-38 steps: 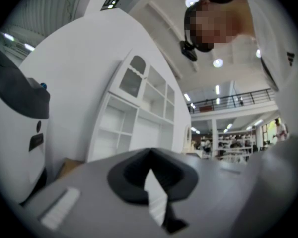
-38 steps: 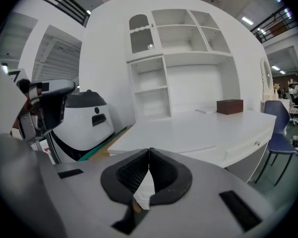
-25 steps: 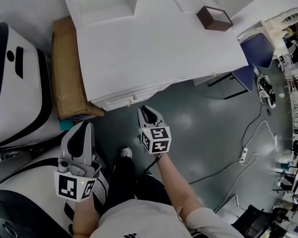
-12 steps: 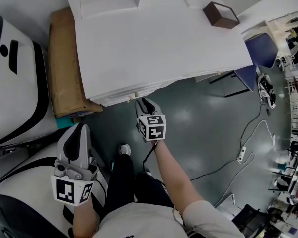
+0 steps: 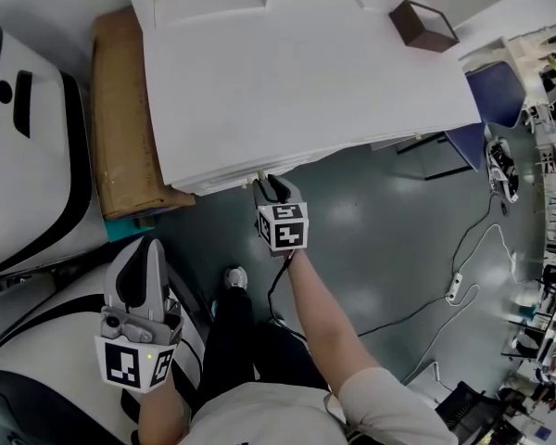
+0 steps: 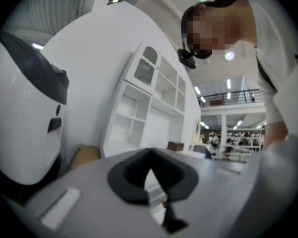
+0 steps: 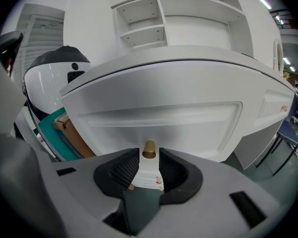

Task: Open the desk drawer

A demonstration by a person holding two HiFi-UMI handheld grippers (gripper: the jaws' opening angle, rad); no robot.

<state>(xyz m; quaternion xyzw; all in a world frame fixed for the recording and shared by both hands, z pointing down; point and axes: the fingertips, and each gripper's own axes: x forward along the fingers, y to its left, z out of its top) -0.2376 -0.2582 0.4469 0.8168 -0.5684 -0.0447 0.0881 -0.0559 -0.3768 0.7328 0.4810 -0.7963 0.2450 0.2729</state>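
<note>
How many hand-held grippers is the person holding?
2. The left hand-held gripper hangs low beside the person's leg. The right hand-held gripper is at the white drawer front; its jaws have just been opening, with the gold knob at the gap between them. None looks hidden.

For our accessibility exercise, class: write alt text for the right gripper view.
The right gripper, whose jaws have just been opening, straddles the brass knob of a closed white desk drawer without pressing on it. White shelves rise behind.
</note>
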